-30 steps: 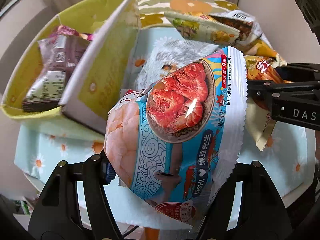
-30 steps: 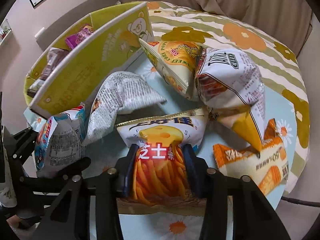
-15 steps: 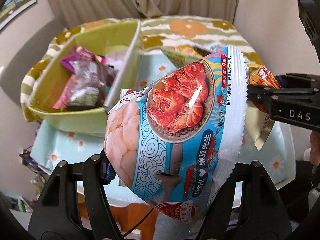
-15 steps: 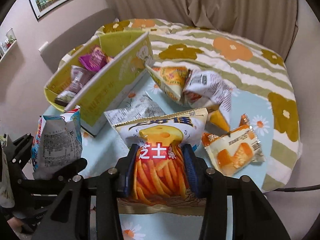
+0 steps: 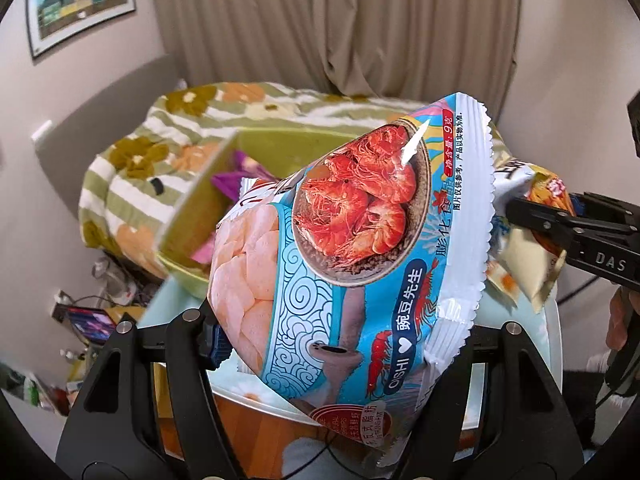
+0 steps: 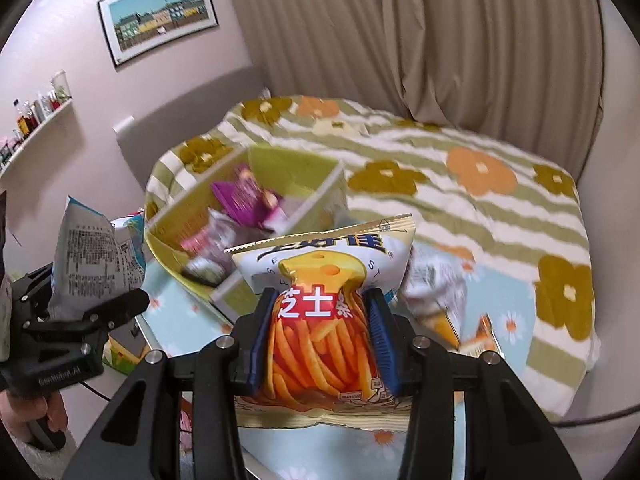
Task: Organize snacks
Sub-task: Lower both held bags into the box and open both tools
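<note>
My left gripper (image 5: 336, 344) is shut on a blue shrimp-cracker bag (image 5: 344, 256) and holds it in the air, near the front of the yellow-green box (image 5: 180, 216). My right gripper (image 6: 320, 340) is shut on a cheese-stick bag (image 6: 320, 320) with orange sticks printed on it, also held up. The box (image 6: 280, 168) holds purple and grey packets (image 6: 244, 200). In the right wrist view the left gripper (image 6: 72, 320) with its bag (image 6: 96, 264) is at the left. In the left wrist view the right gripper (image 5: 576, 236) is at the right.
Loose snack bags (image 6: 440, 296) lie on the light-blue daisy cloth (image 6: 480, 280) of the small table, to the right of the box. Behind it is a bed with a green striped flower blanket (image 6: 460, 168). Curtains and a wall picture (image 6: 160, 20) are at the back.
Both grippers have risen and pulled back from the table with their bags. The box and the loose bags now look smaller and farther away.
</note>
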{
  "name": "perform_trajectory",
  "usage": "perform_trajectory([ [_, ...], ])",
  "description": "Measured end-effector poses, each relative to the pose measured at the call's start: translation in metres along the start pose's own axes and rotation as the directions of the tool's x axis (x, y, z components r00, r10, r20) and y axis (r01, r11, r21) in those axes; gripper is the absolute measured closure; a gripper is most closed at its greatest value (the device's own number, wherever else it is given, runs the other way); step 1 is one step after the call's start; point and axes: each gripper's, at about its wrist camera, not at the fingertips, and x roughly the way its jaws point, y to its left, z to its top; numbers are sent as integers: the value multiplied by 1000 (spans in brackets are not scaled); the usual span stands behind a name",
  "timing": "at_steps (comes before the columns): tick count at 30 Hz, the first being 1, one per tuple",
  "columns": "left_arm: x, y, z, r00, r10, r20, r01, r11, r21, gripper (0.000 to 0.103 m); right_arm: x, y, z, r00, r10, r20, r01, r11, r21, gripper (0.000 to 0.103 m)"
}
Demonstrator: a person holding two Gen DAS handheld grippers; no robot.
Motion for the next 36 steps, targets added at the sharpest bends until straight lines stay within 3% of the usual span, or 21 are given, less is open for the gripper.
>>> perform_trajectory([
  [8, 24, 80, 40, 1000, 6, -10, -7, 1000, -11, 39, 20, 52, 48, 998, 14, 62, -12, 1000, -26, 62],
  [16, 105, 135, 66, 988, -92, -123, 92, 996, 0, 39, 76, 95, 86, 999, -20, 47, 19, 1000, 23, 62],
  [19, 132, 145, 66, 981, -115, -159, 119, 993, 18, 37, 94, 103, 94, 999, -43, 32, 41, 998, 47, 62],
  [21, 151, 150, 65, 973, -137, -185, 145, 989, 32, 29, 109, 108, 97, 998, -59, 17, 58, 996, 69, 62],
  [23, 163, 151, 62, 968, -152, -201, 164, 985, 47, 7, 120, 109, 98, 997, -73, 3, 73, 993, 93, 62],
  [30, 176, 158, 50, 946, -221, -238, 243, 968, 66, 5, 143, 114, 93, 993, -115, -34, 119, 979, 163, 62],
  [36, 163, 163, 47, 942, -247, -228, 263, 964, 42, 5, 148, 113, 96, 990, -131, -53, 139, 971, 197, 62],
])
